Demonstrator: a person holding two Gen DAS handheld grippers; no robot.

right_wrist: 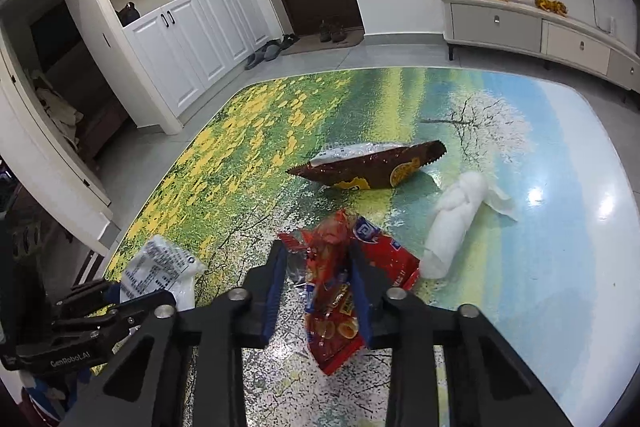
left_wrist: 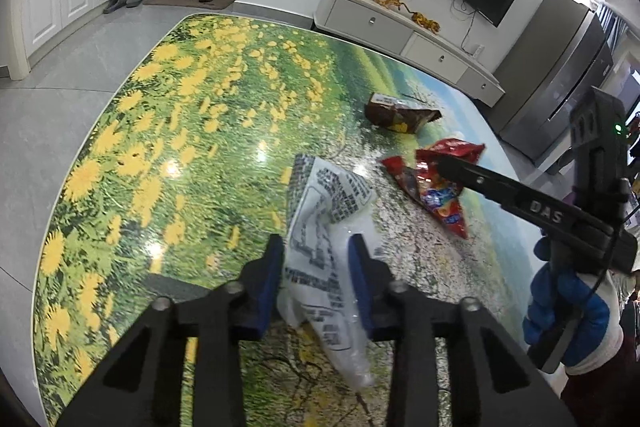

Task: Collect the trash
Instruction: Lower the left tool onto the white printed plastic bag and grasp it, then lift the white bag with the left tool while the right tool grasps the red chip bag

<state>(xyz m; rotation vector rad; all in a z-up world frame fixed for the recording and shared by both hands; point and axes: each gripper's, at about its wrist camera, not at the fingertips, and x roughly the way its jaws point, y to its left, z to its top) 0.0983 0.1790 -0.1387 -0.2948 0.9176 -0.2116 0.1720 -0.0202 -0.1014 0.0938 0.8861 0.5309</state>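
**Both tongs closed on wrappers over the flower-print surface**

The left tongs (left_wrist: 316, 263) are nearly closed, their blue pads pinching a white printed plastic wrapper (left_wrist: 320, 227), which crumples between them and trails down toward the camera. The wrapper sits near the front edge of the surface (left_wrist: 160, 147), a glossy top printed with yellow flowers, green meadow and blue sky.

The right tongs (right_wrist: 318, 267) are likewise drawn in tight on a red snack wrapper (right_wrist: 332, 307), gripped at its middle with both ends sticking out past the pads. In the left wrist view a hand in a blue and white glove (left_wrist: 568, 311) holds these tongs.

Further back on the surface lies a brown snack bag (right_wrist: 368, 167), on its side and apart from both tongs. To its right, a crumpled white tissue (right_wrist: 456, 219) rests on the blue part of the print, just beside the red wrapper but untouched.
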